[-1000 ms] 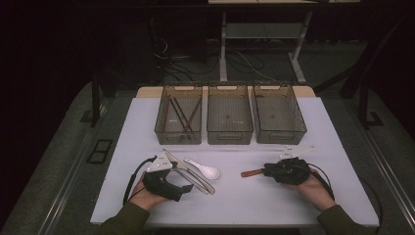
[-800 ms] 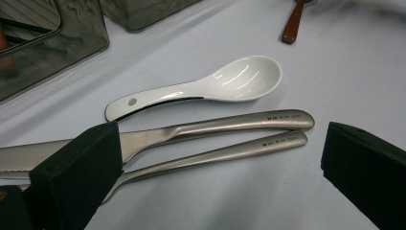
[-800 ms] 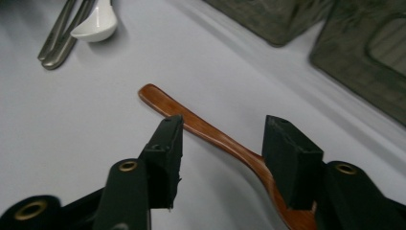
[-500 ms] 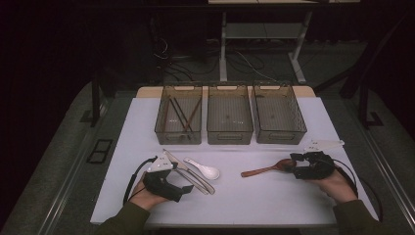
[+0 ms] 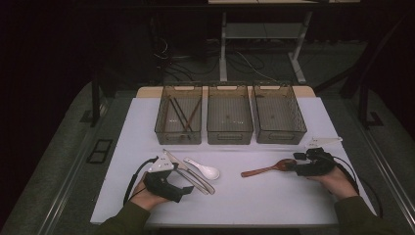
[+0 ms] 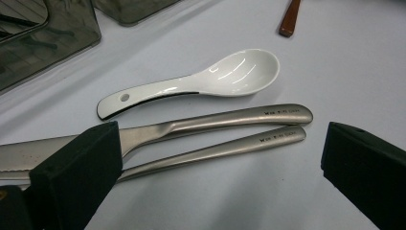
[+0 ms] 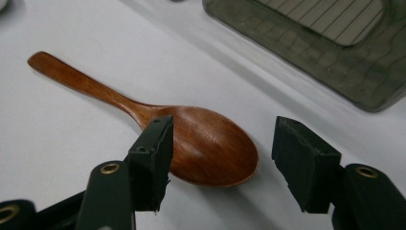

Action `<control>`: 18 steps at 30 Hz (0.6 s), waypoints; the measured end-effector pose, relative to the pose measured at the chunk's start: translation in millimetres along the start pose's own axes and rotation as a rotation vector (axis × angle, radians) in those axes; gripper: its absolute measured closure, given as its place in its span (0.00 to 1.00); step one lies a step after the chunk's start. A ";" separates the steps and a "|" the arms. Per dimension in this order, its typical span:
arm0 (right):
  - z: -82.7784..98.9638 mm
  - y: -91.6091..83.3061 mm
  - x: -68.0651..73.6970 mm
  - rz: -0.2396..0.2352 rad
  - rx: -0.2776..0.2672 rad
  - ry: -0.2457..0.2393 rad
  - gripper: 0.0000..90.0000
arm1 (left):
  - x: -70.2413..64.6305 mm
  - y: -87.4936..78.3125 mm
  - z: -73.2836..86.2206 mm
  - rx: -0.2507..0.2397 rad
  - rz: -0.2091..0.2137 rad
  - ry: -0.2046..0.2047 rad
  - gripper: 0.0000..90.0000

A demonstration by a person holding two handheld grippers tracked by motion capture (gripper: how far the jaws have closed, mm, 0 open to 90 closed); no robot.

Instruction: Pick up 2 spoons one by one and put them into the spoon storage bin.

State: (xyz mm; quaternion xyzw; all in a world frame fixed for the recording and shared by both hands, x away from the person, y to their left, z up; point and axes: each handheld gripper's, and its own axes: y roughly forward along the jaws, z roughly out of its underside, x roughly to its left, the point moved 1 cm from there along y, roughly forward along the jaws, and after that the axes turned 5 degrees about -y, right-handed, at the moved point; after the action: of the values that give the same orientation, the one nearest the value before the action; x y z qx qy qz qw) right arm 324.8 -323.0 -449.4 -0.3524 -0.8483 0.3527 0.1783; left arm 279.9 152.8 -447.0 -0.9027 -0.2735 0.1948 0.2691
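1. White tabletop (image 5: 254, 205) fills the lower middle of the high view, with dark floor and table legs beyond it at the top of the frame.
2. Nearest, at the lower left of the high view, the left gripper (image 5: 187, 188) sits in a person's hand, its jaws standing wide apart with nothing between the pads.
3. In the left gripper view that gripper (image 6: 218, 167) looks over two steel handles (image 6: 239, 129) lying side by side on the table; one black jaw covers part of the upper piece, though I cannot tell whether it touches.
4. Just past the steel pieces lies a white ceramic spoon (image 6: 210, 81), bowl toward the right of that view, flat on the table and just beside them.
5. At the lower right of the high view the right gripper (image 5: 297, 163) is held low over the table, pointing toward the frame's left.
6. Its jaws have just been opening and now stand moderately apart; in the right gripper view the gripper (image 7: 222, 158) straddles the bowl of the wooden spoon (image 7: 143, 115), and the pads do not press on it.
7. That wooden spoon (image 5: 266, 169) rests flat on the table, handle pointing toward the centre of the high view.
8. Farther back, three smoky plastic bins (image 5: 230, 137) stand in a row; the left one holds dark sticks (image 5: 182, 115).
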 end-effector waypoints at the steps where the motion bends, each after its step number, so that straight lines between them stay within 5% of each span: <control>1: 0.6 0.8 -0.2 -0.001 0.007 0.000 0.44 | -0.1 0.1 0.0 0.000 0.000 0.000 0.00; 18: 5.0 -0.2 2.4 -0.057 0.050 -0.038 0.69 | -0.4 0.5 0.5 0.005 0.004 0.003 0.00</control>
State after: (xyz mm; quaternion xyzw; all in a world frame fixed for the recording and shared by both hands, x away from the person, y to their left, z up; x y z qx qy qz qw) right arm 320.3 -323.8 -452.6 -0.3168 -0.8521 0.3752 0.1810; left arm 279.5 152.4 -447.7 -0.9028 -0.2709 0.1947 0.2714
